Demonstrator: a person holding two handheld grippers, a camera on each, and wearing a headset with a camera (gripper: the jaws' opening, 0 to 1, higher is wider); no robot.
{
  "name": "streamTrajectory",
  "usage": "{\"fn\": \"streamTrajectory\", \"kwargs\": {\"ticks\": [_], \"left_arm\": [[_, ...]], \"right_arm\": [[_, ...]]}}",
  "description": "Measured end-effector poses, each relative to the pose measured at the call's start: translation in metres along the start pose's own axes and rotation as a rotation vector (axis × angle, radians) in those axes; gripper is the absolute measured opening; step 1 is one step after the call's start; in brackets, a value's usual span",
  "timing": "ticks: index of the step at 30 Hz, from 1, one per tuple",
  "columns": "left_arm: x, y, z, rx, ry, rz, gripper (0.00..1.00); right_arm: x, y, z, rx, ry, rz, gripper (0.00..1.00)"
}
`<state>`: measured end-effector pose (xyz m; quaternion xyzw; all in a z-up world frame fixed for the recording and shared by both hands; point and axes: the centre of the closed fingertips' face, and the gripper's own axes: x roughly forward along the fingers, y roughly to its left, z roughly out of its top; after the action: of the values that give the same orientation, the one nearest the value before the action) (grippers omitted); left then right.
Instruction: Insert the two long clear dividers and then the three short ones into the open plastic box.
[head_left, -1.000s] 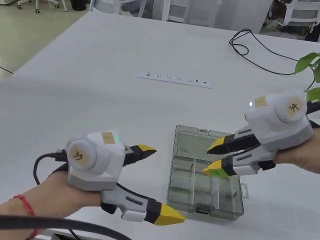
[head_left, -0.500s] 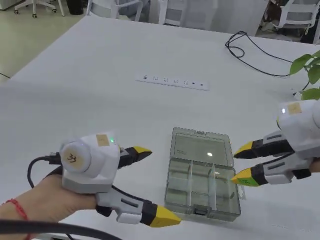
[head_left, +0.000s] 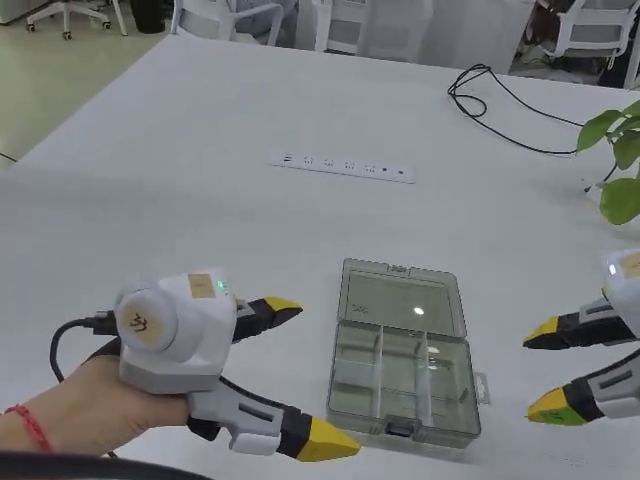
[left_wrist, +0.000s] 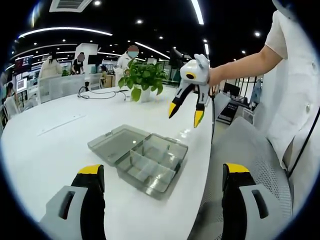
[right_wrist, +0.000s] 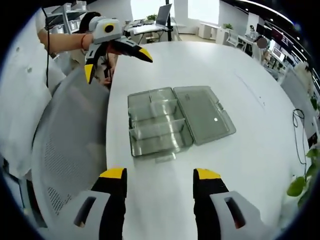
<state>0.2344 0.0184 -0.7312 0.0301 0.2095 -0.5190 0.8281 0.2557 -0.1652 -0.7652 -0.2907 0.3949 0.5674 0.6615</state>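
Observation:
The clear plastic box (head_left: 404, 375) lies open on the white table, its lid (head_left: 404, 298) folded flat on the far side. Clear dividers (head_left: 379, 352) stand in the tray and split it into several compartments. My left gripper (head_left: 310, 375) hovers open and empty just left of the box. Off the box's right side, my right gripper (head_left: 545, 372) is open and holds nothing. In the left gripper view the box (left_wrist: 145, 160) lies ahead of my left gripper (left_wrist: 162, 171), with the right gripper (left_wrist: 185, 115) beyond it. The right gripper view has the box (right_wrist: 155, 127) ahead of my right gripper (right_wrist: 160, 174) and the left gripper (right_wrist: 117, 65) past it.
A white power strip (head_left: 345, 166) lies on the table beyond the box. A black cable (head_left: 500, 100) loops at the back right, near a green plant (head_left: 620, 150). A grey mesh chair (right_wrist: 65, 150) stands at the table's near edge (head_left: 440, 462), which runs just in front of the box.
My right gripper has drawn back from above the box to its right side, and its jaws stand wider apart. The left gripper has hardly moved. The head camera has shifted slightly.

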Motion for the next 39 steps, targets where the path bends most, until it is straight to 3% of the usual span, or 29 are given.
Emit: {"fn": "streamTrajectory", "kwargs": {"ticks": [9,21,33,39], "left_arm": [[0.000,0.001,-0.004,-0.008,0.005,0.003,1.00],[0.000,0.004,-0.005,-0.017,0.011,0.005,1.00],[-0.001,0.005,-0.008,-0.023,0.021,0.005,1.00],[-0.001,0.008,-0.006,-0.025,0.016,0.011,1.00]], "right_arm": [[0.008,0.006,-0.039,-0.025,0.105,0.036,0.66],[0.026,-0.001,-0.085,-0.112,0.247,0.048,0.62],[0.038,-0.014,-0.101,-0.169,0.293,0.003,0.48],[0.038,-0.018,-0.104,-0.162,0.282,-0.010,0.44]]}}
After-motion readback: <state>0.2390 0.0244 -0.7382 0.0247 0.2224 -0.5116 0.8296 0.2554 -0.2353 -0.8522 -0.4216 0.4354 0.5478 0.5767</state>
